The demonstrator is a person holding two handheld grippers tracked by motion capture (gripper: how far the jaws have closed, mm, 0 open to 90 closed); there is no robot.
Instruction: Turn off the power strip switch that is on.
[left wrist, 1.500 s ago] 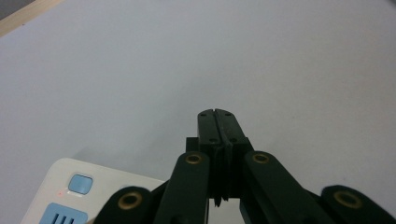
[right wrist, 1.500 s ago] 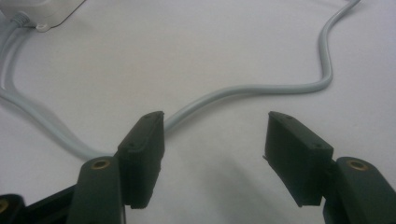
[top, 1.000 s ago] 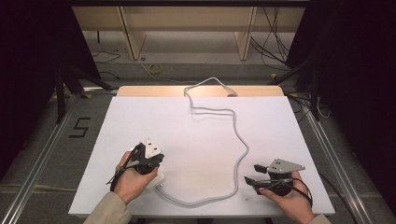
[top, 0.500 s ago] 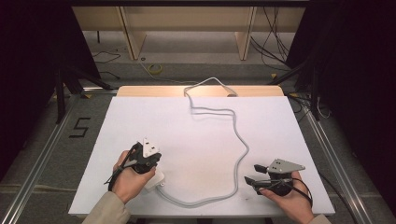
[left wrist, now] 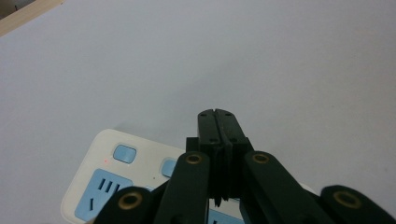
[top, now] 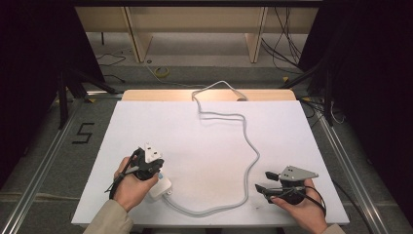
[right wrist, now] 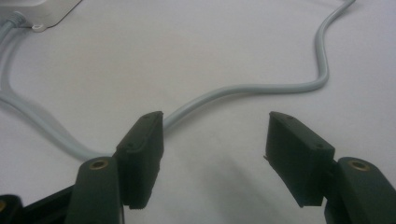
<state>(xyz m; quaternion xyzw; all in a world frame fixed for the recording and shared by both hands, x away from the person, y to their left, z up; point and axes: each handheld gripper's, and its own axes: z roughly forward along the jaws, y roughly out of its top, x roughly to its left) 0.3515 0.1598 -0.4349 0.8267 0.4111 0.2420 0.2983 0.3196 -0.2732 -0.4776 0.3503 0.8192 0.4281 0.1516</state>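
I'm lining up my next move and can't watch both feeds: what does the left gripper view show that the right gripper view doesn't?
Left gripper view alone: the left gripper with its jaws shut together and nothing between them, above the top face of the power strip, whose blue sockets and blue buttons are visible. Right gripper view alone: the right gripper with jaws wide open, and the grey cable curving across in front of them. Both share the white table and some part of the strip; the right gripper view catches just its corner.
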